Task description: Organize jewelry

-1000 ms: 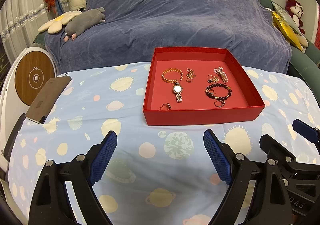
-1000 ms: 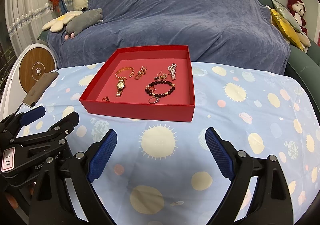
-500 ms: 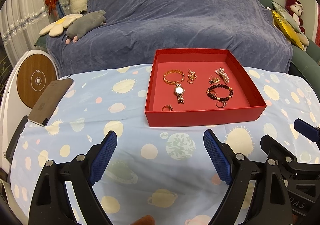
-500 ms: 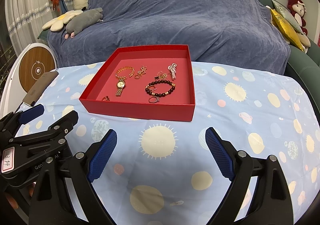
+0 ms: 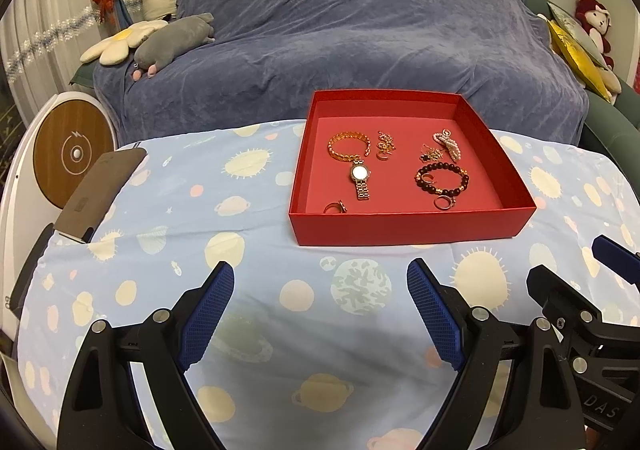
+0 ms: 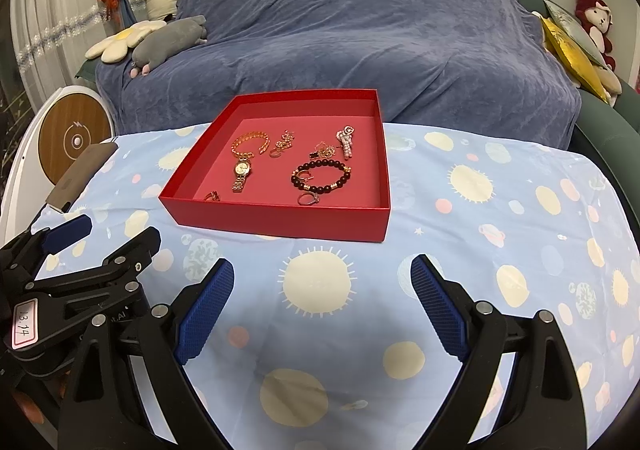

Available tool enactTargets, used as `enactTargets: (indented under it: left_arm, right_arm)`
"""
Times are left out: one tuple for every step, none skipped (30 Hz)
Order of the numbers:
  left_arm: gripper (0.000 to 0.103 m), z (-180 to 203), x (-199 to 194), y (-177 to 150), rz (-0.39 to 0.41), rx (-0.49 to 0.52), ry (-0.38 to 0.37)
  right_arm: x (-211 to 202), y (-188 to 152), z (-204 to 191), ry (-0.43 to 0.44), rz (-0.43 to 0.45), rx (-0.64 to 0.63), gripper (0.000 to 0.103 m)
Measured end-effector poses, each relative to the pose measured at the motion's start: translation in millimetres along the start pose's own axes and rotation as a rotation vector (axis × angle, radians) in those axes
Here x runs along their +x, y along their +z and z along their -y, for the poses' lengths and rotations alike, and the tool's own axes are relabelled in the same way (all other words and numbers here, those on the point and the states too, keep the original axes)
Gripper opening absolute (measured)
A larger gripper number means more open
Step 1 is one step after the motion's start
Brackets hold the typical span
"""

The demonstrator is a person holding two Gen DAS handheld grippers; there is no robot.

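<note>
Both grippers, left [image 5: 320, 306] and right [image 6: 322, 304], hover with fingers wide and empty over the desk [image 5: 280, 330]; jewelry lies in the red tray [image 5: 404, 228] at 12 o'clock. Approach one piece slowly from above.

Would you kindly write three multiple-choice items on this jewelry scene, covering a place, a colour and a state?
1. Where does the wristwatch lie?
A. on the tablecloth
B. inside the box
C. on the sofa

2. What colour is the box?
A. red
B. green
C. white

3. How does the right gripper stand?
A. shut on a ring
B. shut on nothing
C. open

Key:
1 B, the wristwatch rests on the floor of the box.
2 A, its walls are red.
3 C, the right gripper shows a wide gap over the tablecloth, holding nothing.
</note>
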State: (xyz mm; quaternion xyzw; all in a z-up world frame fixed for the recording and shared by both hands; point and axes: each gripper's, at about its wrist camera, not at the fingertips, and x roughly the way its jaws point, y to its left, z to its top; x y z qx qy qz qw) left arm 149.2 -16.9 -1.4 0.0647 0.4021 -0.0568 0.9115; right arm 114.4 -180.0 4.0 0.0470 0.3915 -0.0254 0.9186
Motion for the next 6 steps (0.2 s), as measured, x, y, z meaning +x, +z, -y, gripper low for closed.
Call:
enactTargets:
  left_arm:
    - [0.086,0.5,0.2,0.3,0.002,0.001,0.000]
    - [0.086,0.9,0.0,0.4,0.004,0.005,0.002]
    - [0.086,1.2,0.4,1.0,0.004,0.008,0.005]
    - [0.086,1.3,0.5,1.1,0.004,0.009,0.005]
    - [0.086,1.0,1.0,1.2,0.001,0.007,0.002]
    - [0.086,1.1,1.1,1.3,-0.002,0.005,-0.002]
  right_arm:
    - [0.0,-0.1,0.2,0.000,-0.001,0.000,0.088]
    - [0.0,-0.3,0.3,0.000,0.000,0.000,0.088]
    - [0.0,0.0,0.3,-0.001,0.000,-0.001,0.088]
    - [-0.3,0.2,0.9,0.000,-0.001,-0.001,0.088]
    - [-0.3,0.2,0.8,0.000,-0.001,-0.001,0.088]
    - [-0.4,-0.3,1.1,0.000,-0.001,0.000,0.088]
